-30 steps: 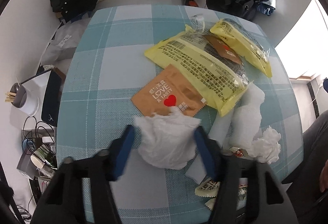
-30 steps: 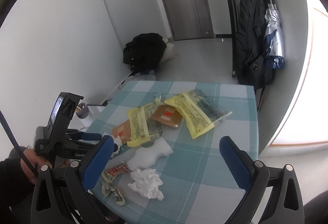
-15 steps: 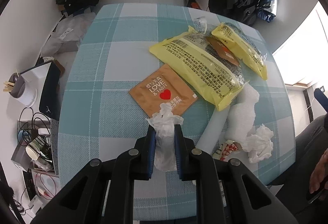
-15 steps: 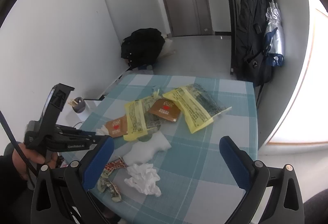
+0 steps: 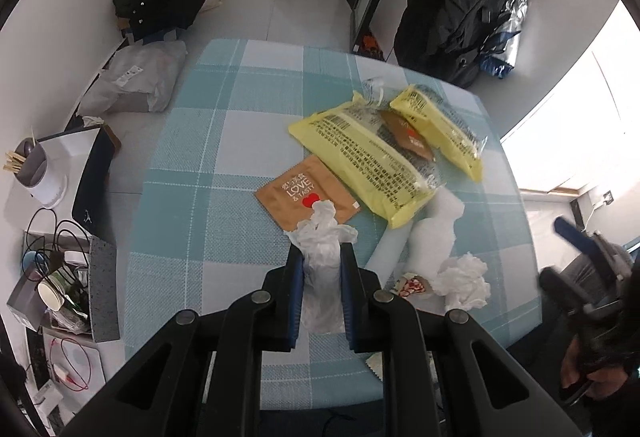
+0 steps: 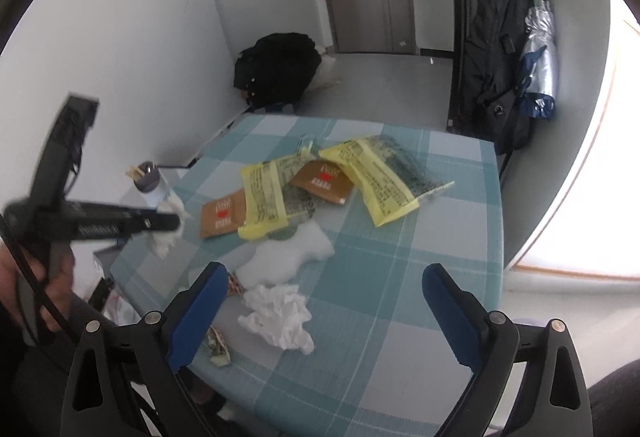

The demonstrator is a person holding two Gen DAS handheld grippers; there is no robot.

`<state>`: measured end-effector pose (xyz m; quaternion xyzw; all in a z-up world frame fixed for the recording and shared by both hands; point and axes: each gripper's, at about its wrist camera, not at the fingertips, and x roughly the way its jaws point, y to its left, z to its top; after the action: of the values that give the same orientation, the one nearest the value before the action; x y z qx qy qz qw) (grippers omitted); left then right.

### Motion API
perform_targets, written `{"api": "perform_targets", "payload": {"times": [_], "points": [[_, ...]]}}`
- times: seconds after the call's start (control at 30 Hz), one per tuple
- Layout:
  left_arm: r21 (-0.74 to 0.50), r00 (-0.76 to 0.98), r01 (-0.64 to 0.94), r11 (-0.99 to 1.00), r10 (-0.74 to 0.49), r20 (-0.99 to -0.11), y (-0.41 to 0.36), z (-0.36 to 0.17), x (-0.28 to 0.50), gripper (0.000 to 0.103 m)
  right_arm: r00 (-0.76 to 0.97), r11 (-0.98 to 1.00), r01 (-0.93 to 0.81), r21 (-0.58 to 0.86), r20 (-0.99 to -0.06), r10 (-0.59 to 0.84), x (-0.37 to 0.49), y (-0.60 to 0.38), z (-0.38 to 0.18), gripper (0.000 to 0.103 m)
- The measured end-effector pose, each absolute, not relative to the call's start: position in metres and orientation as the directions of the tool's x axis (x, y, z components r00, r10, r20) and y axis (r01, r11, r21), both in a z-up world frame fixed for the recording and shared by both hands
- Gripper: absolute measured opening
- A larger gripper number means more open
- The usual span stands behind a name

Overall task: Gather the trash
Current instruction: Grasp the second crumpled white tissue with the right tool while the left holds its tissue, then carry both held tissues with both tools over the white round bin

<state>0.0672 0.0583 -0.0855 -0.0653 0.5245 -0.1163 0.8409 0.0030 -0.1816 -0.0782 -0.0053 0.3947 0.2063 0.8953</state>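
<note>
two grippers: left gripper (image 5: 320, 261) clamps white tissue (image 5: 322, 249); right gripper (image 6: 320, 301) spread wide above crumpled tissue (image 6: 280, 315), yellow wrappers (image 6: 370, 177) beyond.

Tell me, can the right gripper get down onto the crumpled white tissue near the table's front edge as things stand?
Probably yes. The right gripper is open and empty, and the crumpled tissue lies bare on the table between its fingers in view, nothing on top. The left gripper, shut on another tissue wad, is off to the side.
</note>
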Motion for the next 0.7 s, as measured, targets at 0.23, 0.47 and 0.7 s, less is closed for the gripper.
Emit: {"api": "perform_targets", "payload": {"times": [0.23, 0.47, 0.7], "points": [[-0.236, 0.498, 0.117, 0.965, -0.263, -0.827, 0.064, -0.071, 0.06, 0.013, 0.498, 0.885, -0.443, 0.142, -0.782, 0.374, 0.005, -0.155, -0.102, 0.082], [-0.273, 0.539, 0.09, 0.958, -0.277, -0.795, 0.076, -0.066, 0.059, 0.013, 0.426, 0.863, -0.498, 0.082, -0.844, 0.326, 0.007, -0.129, -0.127, 0.062], [-0.269, 0.544, 0.088, 0.959, -0.273, -0.793, 0.076, -0.066, 0.058, 0.013, 0.374, 0.864, -0.497, 0.082, -0.878, 0.298, 0.013, -0.124, -0.144, 0.028]]}}
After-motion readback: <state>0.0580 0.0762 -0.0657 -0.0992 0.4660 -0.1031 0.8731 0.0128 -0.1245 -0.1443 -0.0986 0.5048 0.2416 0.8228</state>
